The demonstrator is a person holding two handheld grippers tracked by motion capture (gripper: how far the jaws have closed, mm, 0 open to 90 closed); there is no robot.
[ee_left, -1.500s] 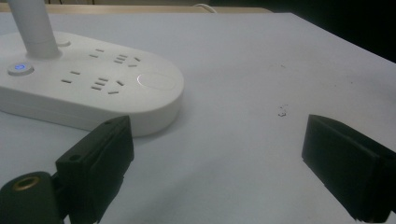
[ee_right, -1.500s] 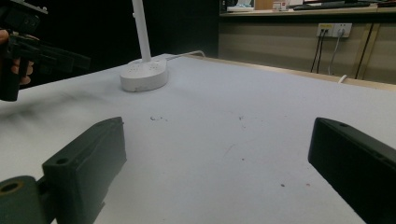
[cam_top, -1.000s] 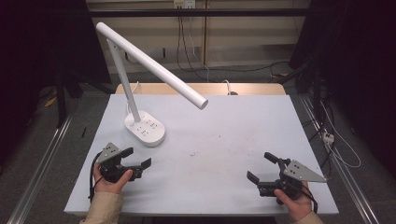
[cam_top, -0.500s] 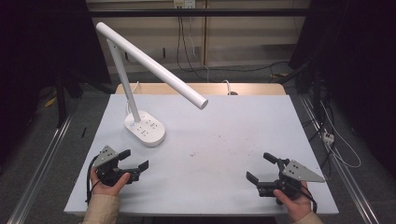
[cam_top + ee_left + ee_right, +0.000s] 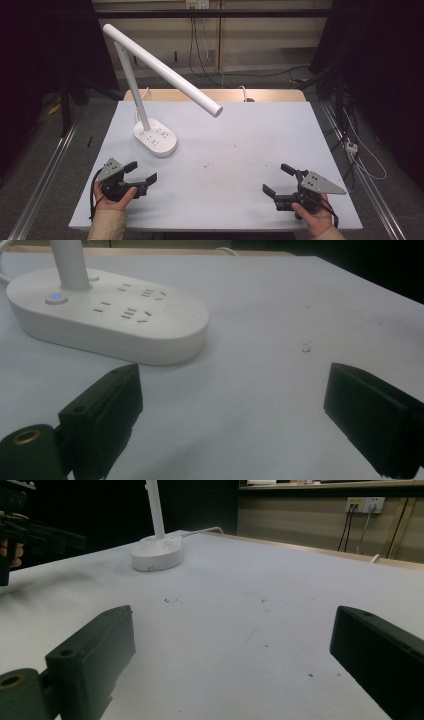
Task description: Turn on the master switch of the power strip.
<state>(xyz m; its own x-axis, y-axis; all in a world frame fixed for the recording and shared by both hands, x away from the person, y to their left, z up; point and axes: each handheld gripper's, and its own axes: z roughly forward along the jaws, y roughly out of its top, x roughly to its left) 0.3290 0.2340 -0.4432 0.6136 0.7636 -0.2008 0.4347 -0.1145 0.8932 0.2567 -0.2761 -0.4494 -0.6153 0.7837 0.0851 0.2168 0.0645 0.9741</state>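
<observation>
I hold my left gripper (image 5: pixel 141 172) low over the near left part of the desk (image 5: pixel 240 150), jaws spread wide and empty, aimed at the lamp base (image 5: pixel 155 137) just ahead. My right gripper (image 5: pixel 280 180) sits well apart at the near right, also wide and empty. The lamp stands at the back left of the desk, its base flat on the surface, its post (image 5: pixel 131 75) rising from the base's far end and its long head (image 5: pixel 165 69) slanting out over the middle.

The risks, as I judge them: the base is broad and smooth, so if I close on its rounded edge the jaws may slip off or push it along the desk rather than grip it. The lamp is top-heavy towards the overhanging head; a nudge to the post could tip it or swing the head down. The base also carries a lit button (image 5: pixel 56 298) and socket holes (image 5: pixel 134 304), and a careless jaw could press the button. The cord (image 5: pixel 141 95) running off the back could snag if I drag the lamp.

Compared with a second ago, my left gripper has drifted slightly nearer to me and left; the right gripper and the lamp are unchanged.
</observation>
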